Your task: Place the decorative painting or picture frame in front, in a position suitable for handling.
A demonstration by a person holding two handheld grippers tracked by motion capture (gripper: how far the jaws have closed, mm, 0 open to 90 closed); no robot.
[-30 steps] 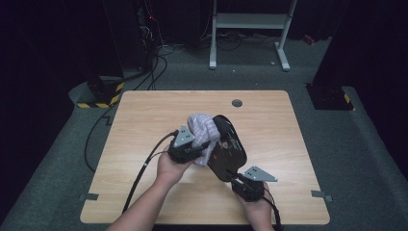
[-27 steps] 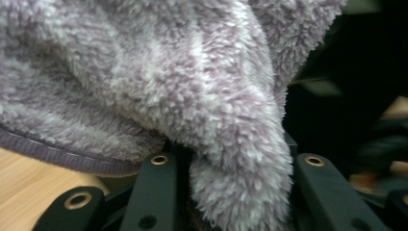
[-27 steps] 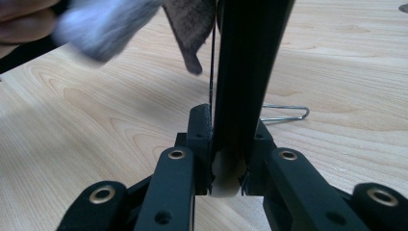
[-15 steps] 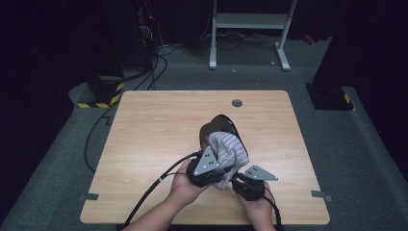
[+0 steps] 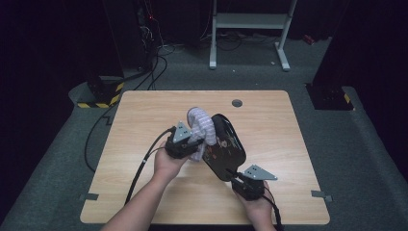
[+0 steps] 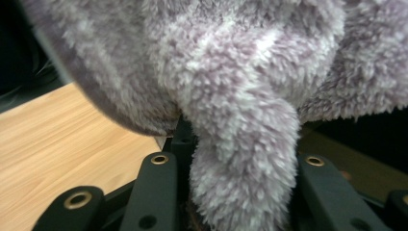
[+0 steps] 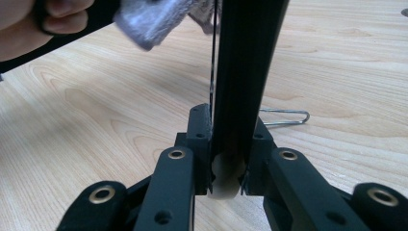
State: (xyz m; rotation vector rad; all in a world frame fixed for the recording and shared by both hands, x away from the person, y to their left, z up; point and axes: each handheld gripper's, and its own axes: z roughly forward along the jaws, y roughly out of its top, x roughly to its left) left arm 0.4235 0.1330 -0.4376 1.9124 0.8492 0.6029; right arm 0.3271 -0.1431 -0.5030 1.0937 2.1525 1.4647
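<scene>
Dark room, light wooden table [image 5: 144,183] | right gripper [image 5: 250,185] clamped on edge of flat black oval tray [image 5: 225,149], held tilted above table | left gripper [image 5: 180,144] pinched on fluffy lilac-white cloth [image 5: 202,127] pressed against tray (wiping, I guess) | risk: hard rubbing could twist tray out of that thin edge grip

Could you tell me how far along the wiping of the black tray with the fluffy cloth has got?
Done: the right gripper clamps the black tray by its edge, lifted and tilted above the table. In hand: the left gripper presses the fluffy lilac cloth against the tray's face. Left: finishing the wipe and setting both down; how clean it is cannot be told.
</scene>
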